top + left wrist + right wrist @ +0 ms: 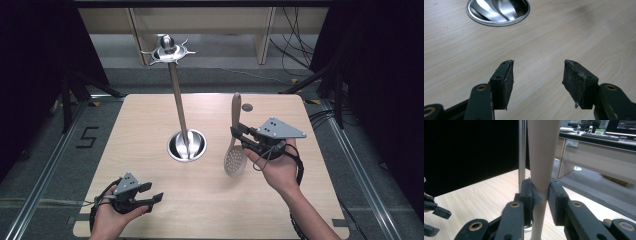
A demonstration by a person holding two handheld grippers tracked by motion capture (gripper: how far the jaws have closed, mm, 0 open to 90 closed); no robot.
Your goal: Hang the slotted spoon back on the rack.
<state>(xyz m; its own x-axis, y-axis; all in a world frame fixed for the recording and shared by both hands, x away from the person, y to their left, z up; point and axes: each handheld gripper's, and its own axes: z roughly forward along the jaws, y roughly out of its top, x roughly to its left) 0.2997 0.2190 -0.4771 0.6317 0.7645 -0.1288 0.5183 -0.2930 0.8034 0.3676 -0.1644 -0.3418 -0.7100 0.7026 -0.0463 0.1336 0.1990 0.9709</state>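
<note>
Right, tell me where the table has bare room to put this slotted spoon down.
Bare wood lies between the stand's round base and the left hand-held gripper, and along the table's far left. It is crowded around the slotted spoon, clamped in the right hand-held gripper.

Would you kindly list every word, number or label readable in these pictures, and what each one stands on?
"5": marked in black on the grey floor left of the table, in the high view.
Monitor screen in the right gripper view: text too small to read.
Green-labelled box on the far desk: label blurred, unreadable.
</note>
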